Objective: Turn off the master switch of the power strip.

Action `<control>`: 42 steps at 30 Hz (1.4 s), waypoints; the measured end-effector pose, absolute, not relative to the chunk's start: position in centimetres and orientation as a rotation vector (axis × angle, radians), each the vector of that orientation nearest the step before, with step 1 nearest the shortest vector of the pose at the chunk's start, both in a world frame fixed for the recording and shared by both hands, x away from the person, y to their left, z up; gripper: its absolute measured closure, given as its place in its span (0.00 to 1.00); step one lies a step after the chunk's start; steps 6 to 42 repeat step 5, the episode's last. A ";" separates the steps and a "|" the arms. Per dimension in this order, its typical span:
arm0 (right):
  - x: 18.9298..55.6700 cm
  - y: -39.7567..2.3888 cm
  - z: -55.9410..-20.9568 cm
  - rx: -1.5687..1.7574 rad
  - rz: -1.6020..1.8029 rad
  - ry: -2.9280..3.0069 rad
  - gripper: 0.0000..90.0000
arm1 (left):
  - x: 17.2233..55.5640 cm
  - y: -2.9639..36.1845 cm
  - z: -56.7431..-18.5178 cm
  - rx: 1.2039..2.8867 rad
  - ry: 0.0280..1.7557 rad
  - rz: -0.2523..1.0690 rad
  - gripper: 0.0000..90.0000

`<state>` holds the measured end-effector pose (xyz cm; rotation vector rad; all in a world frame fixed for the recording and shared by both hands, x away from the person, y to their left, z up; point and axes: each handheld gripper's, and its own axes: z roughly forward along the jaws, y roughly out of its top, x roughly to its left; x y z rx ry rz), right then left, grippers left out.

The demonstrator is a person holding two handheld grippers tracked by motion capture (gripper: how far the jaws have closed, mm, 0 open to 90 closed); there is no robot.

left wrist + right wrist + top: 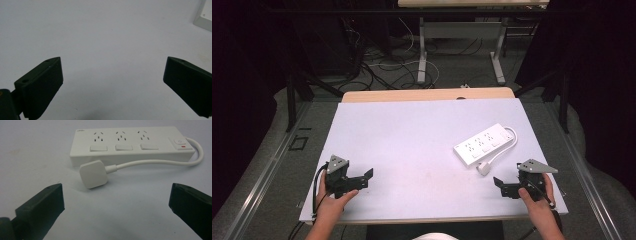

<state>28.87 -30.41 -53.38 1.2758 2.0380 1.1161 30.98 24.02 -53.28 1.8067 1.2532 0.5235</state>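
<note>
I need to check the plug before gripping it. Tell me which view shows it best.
The right gripper view: the white plug lies large and sharp just beyond the open tongs, its cable curving back to the power strip. The high view shows it small, near the right gripper. The left gripper view catches just a corner of the strip.

White power strip (pixel 130 143) w/ a small red mark by its switch, white plug (pixel 93 174) + cord, pale lilac-grey bench (pixel 412 140) top, both grippers black w/ grey plates.
</note>
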 end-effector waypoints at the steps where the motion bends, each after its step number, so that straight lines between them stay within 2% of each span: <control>1: 28.9 -30.4 -53.4 1.280 1.121 2.037 0.00 | 31.0 24.0 -53.3 1.810 1.254 0.521 0.03; 42: 29.1 -30.4 -53.6 1.261 1.138 2.010 0.00 | 31.0 24.0 -53.3 1.809 1.255 0.520 0.03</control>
